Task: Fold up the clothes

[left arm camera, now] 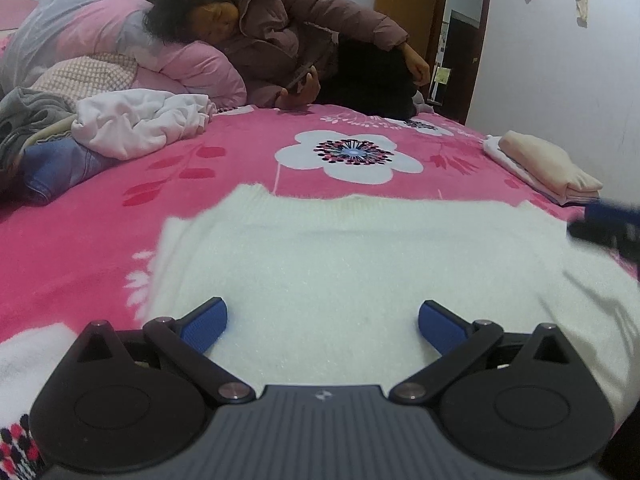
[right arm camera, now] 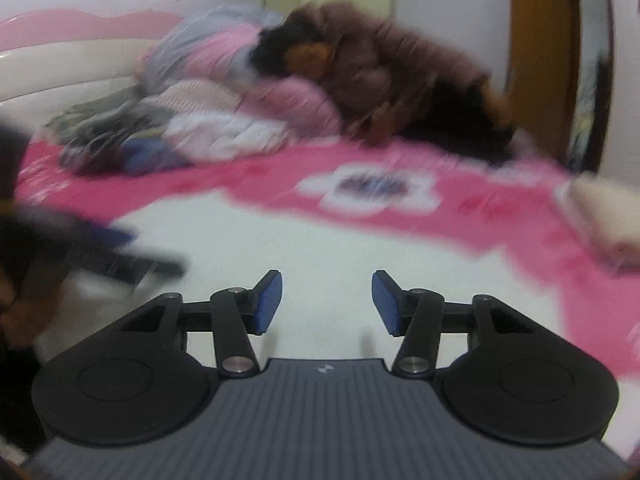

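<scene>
While both tools hover low over the bed, the left claw (left arm camera: 323,322) shows its ribbed blue rubber pads spread wide apart on black hinged arms, holding nothing. Directly beneath and ahead of it lies the fuzzy white knitted sweater (left arm camera: 340,252), spread flat with a soft, nubbly pile and a ribbed band along its far edge. In the right wrist view, which is smeared by blur, the right claw (right arm camera: 327,306) also stands parted and empty above the same white sweater (right arm camera: 320,248); the dark shape at the left edge of that view looks like the other tool. Under the garment stretches the plush hot-pink bedspread with big white flower prints (left arm camera: 240,168), velvety in look. Near the right edge rests a neat folded stack of cream and white clothes (left arm camera: 544,168), flat and rectangular. Farther left sits a rumpled heap of unfolded clothes (left arm camera: 100,132): crumpled white cloth, blue denim, grey fabric. Behind it bulges a puffy pink and grey quilt (left arm camera: 92,28). Against this quilt leans a person in a padded mauve jacket (left arm camera: 304,32), one hand holding a phone.
</scene>
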A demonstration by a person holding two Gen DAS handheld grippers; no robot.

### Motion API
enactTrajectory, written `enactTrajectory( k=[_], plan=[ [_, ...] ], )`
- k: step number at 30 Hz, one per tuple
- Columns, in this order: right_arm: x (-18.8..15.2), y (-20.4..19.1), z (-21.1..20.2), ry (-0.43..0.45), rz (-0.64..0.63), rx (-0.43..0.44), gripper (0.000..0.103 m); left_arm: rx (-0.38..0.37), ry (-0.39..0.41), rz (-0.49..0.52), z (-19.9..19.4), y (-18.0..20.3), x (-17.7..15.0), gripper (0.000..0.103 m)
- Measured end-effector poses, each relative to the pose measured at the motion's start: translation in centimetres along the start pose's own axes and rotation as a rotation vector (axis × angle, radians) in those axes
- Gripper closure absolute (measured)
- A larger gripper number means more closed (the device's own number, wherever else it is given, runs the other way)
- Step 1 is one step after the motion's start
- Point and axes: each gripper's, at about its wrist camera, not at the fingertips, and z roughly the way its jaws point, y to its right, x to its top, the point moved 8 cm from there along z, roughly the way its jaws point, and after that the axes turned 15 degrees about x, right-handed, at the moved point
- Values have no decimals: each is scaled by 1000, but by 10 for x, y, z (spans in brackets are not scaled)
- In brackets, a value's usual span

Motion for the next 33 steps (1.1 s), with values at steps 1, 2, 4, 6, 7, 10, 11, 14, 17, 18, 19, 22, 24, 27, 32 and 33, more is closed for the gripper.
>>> enactTrajectory(
  k=[1, 2, 4, 6, 7, 10, 11, 14, 17, 18, 19, 22, 24, 27, 32, 33],
  plan=[
    [5, 8, 0, 9, -1, -20, 49, -1, 0, 1, 0, 0, 0, 0],
    [10, 16, 0, 18, -1, -39, 48, -2, 0, 1, 0, 0, 0, 1],
    [4, 34, 10, -6, 21, -79, 46, -3, 1, 4, 0, 0, 0, 1],
    [-28, 59, 31, -112, 72, -136, 46, -4, 6, 13, -3, 0, 3, 1],
    [-40, 67, 35, -101, 109, -127, 42, -4, 10, 19, -5, 0, 6, 1],
    [-52, 82, 33, -47, 218, -70, 42, -6, 21, 36, -12, 0, 16, 1],
    [-52, 81, 34, -49, 217, -71, 41, -7, 24, 42, -14, 0, 19, 1],
    [-51, 79, 35, -57, 193, -82, 40, -9, 35, 59, -21, 1, 28, 2],
    [-52, 80, 37, -49, 196, -81, 40, -13, 48, 73, -28, 1, 38, 2],
    [-52, 80, 38, -47, 196, -81, 40, -20, 59, 68, -28, 4, 45, 2],
    [-53, 80, 38, -44, 194, -83, 40, -27, 71, 64, -28, 6, 51, 2],
    [-55, 79, 36, -40, 193, -84, 40, -36, 82, 48, -20, 14, 66, 2],
    [-55, 79, 36, -37, 192, -85, 40, -22, 51, 24, -2, 16, 68, 2],
    [-56, 80, 36, -34, 193, -84, 40, 47, -64, -13, 39, 6, 56, 2],
    [-56, 80, 35, -28, 194, -81, 40, 52, -95, -53, 62, -7, 39, 0],
    [-56, 80, 35, -27, 194, -81, 40, 53, -90, -51, 62, -7, 39, 0]
  ],
)
